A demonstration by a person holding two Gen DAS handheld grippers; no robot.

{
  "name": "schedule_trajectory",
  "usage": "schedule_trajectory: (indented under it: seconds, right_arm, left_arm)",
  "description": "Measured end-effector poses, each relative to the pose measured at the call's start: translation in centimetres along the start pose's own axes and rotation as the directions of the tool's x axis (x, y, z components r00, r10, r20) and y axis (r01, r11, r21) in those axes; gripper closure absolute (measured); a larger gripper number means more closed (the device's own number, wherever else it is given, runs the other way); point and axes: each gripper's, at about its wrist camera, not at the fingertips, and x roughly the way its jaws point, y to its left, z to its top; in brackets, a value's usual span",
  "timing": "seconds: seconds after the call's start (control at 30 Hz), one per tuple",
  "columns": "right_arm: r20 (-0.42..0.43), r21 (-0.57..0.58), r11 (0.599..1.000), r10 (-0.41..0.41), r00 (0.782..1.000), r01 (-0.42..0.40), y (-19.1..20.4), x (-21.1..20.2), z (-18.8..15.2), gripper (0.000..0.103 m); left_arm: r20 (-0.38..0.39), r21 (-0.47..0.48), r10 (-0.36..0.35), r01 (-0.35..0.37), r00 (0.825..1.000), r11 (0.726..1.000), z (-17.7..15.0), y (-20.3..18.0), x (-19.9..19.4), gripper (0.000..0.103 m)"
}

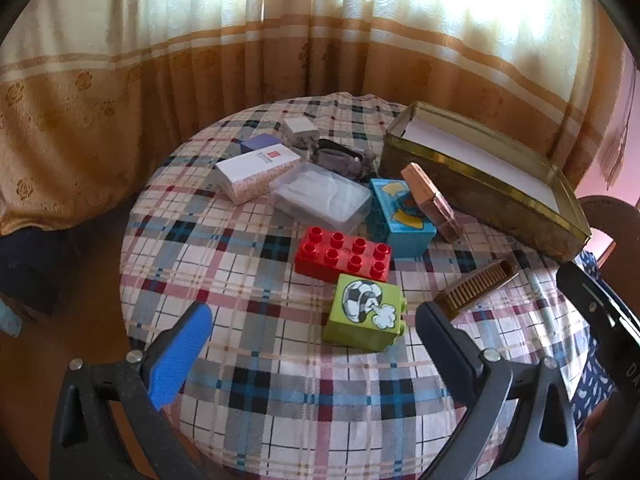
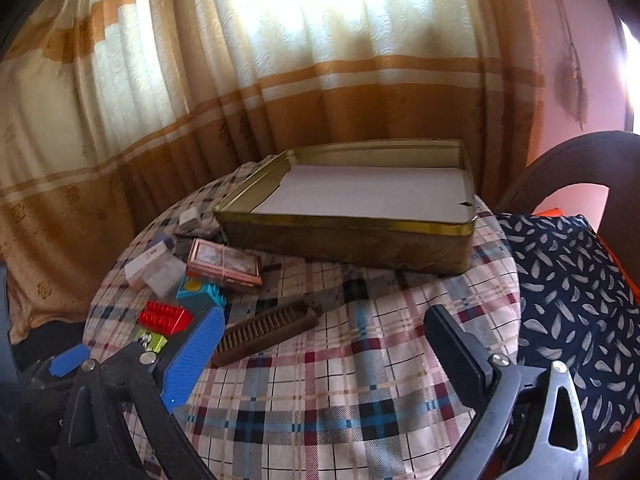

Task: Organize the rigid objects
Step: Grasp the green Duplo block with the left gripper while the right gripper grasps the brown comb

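Right now both my grippers hang wide open and empty over the plaid desk (image 1: 248, 280). My left gripper (image 1: 314, 334) has the green block (image 1: 366, 316) lying just ahead, slightly right of centre between its jaws, nearer than my right gripper (image 2: 324, 344) is. The brown comb (image 2: 266, 330) lies ahead of the right jaws, its long axis slanting up-right, with the open tin (image 2: 344, 236) beyond.

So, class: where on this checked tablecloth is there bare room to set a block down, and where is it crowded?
Free: the near cloth in front of the green football block, and the patch right of the brown comb, below the gold tin. Crowded: boxes and blocks left of the tin.
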Motion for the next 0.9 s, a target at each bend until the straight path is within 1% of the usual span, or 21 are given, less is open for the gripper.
schedule_trajectory:
  seconds: [0.03,0.1,0.13,0.23,0.27,0.33,0.37,0.4,0.43,0.5,0.6,0.63,0.67,0.77,0.83,0.9]
  right_arm:
    - [-0.001,-0.012,1.0,0.001,1.0,-0.001,0.1,0.0,-0.1,0.01]
    - [-0.012,-0.025,1.0,0.004,1.0,-0.005,0.3,0.2,-0.2,0.013]
    - [-0.017,-0.026,1.0,0.004,1.0,-0.005,0.2,0.3,-0.2,0.013]
    - [-0.03,-0.025,1.0,-0.004,1.0,0.003,0.0,0.7,-0.2,0.013]
    - [-0.042,-0.023,1.0,0.0,0.999,-0.001,-0.1,0.9,-0.2,0.013]
    - [-0.074,-0.017,1.0,0.016,0.997,-0.017,-0.3,1.6,-0.2,0.013]
    - [-0.089,-0.012,1.0,0.025,0.996,-0.026,-0.4,1.9,-0.2,0.013]
    - [-0.1,-0.01,0.999,0.033,0.994,-0.034,-0.4,2.1,-0.2,0.013]
    - [-0.112,-0.01,0.999,0.042,0.993,-0.043,-0.3,2.5,-0.3,0.013]
    - [-0.138,-0.012,0.998,0.062,0.989,-0.064,0.0,3.0,-0.3,0.013]
    - [-0.18,-0.035,0.994,0.092,0.979,-0.1,0.9,3.9,-0.2,0.013]
    - [-0.192,-0.044,0.993,0.098,0.976,-0.108,1.2,4.2,-0.2,0.013]
    - [-0.204,-0.057,0.992,0.098,0.974,-0.112,1.5,4.5,-0.2,0.013]
    - [-0.238,-0.117,0.985,0.097,0.966,-0.128,2.7,5.4,-0.2,0.013]
    - [-0.274,-0.14,0.978,0.114,0.955,-0.156,3.3,6.1,-0.2,0.013]
    - [-0.309,-0.155,0.974,0.109,0.945,-0.163,3.8,7.1,-0.2,0.013]
  left_arm:
    - [-0.001,0.006,0.002,-0.002,1.0,1.0,0.1,-0.2,0.1,0.0]
    - [-0.014,0.02,-0.005,0.005,1.0,1.0,0.3,-0.6,0.6,0.001]
    - [-0.018,0.022,-0.007,0.007,1.0,1.0,0.4,-0.7,0.8,0.002]
    - [-0.04,0.05,0.001,0.001,0.999,0.999,0.5,-1.0,1.9,0.014]
    - [-0.058,0.061,0.003,0.0,0.998,0.998,0.5,-1.2,2.4,0.02]
    - [-0.097,0.053,-0.014,0.019,0.995,0.998,0.2,-1.0,3.2,0.028]
    - [-0.107,0.042,-0.028,0.032,0.994,0.999,0.1,-0.8,3.4,0.029]
    - [-0.088,0.05,-0.022,0.026,0.996,0.998,-0.1,-0.8,3.3,0.029]
    - [-0.083,0.065,-0.016,0.021,0.996,0.998,-0.2,-0.8,3.3,0.033]
    - [-0.072,0.075,-0.017,0.023,0.997,0.997,-0.4,-0.8,3.2,0.037]
    - [-0.064,0.075,-0.026,0.031,0.998,0.997,-0.3,-0.6,2.9,0.046]
    - [-0.062,0.071,-0.037,0.042,0.997,0.997,-0.3,-0.4,2.7,0.051]
    - [-0.059,0.061,-0.051,0.055,0.997,0.997,-0.2,0.0,2.5,0.053]
    - [-0.035,0.04,-0.06,0.061,0.998,0.997,0.2,1.1,1.7,0.053]
    - [-0.012,0.032,-0.056,0.056,0.998,0.998,0.8,1.9,1.5,0.053]
    - [0.008,0.028,-0.056,0.056,0.998,0.998,1.1,2.4,1.2,0.053]
